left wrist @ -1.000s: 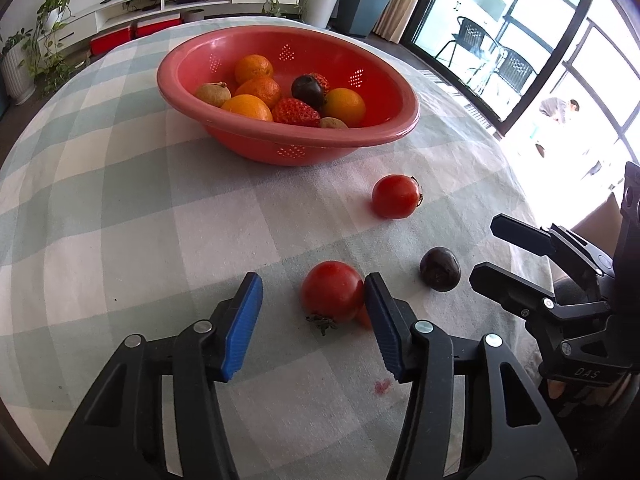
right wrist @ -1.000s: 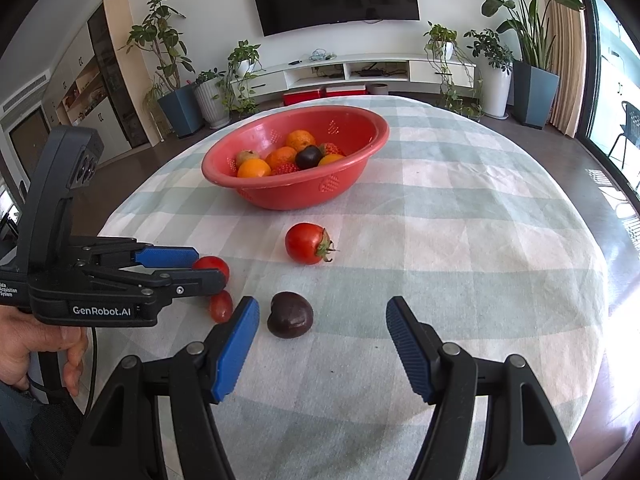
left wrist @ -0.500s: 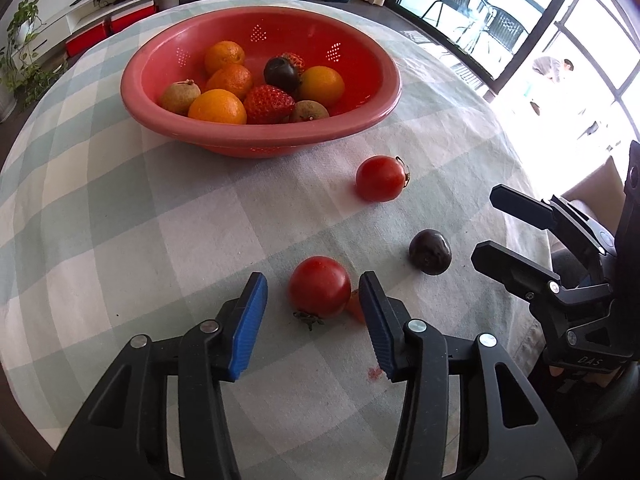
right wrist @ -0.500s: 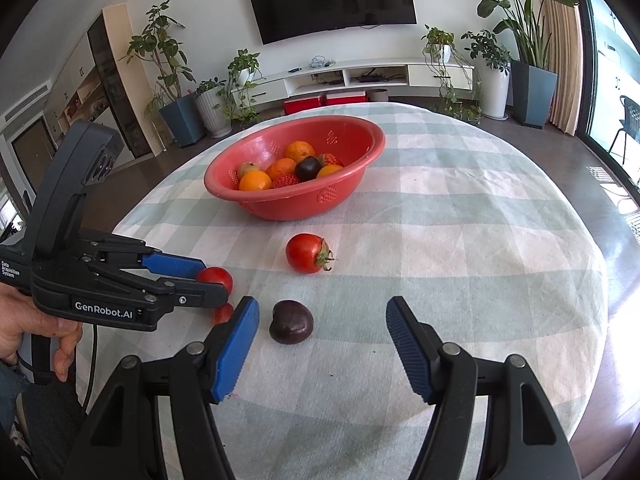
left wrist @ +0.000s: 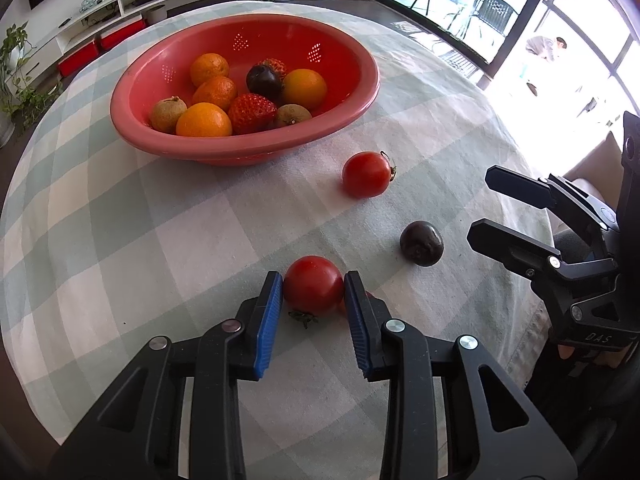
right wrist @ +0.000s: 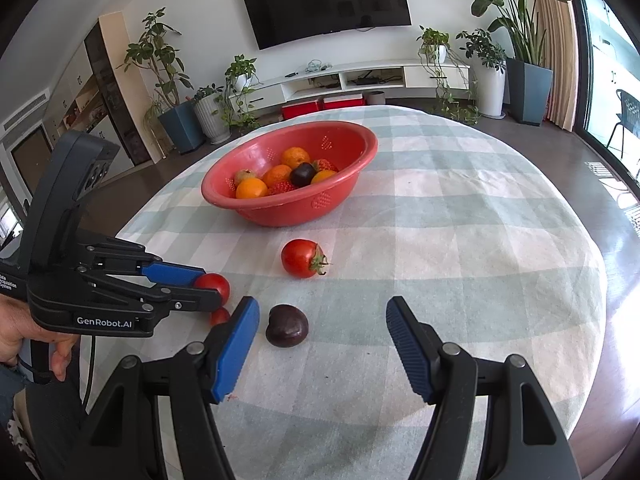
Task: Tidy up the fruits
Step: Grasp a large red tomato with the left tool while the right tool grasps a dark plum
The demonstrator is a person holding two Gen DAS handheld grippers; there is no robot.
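A red tomato lies on the checked tablecloth, stem toward me. My left gripper has its jaws closing on it, and both blue pads touch its sides. A small red fruit lies right beside it, half hidden by the finger. Over a dark purple fruit, my right gripper stands open and wide, with its fingers short of the fruit. A second tomato lies between these and the red bowl, which holds oranges, strawberries, a dark fruit and brown fruits.
The round table's edge curves close on the right and near sides. A hand holds the left gripper's handle at the lower left. Plants, a TV and a low shelf stand beyond the table.
The left jaws have narrowed from well apart to touching the tomato on both sides, and that gripper has tipped over it. The right gripper and the other fruits have not moved.
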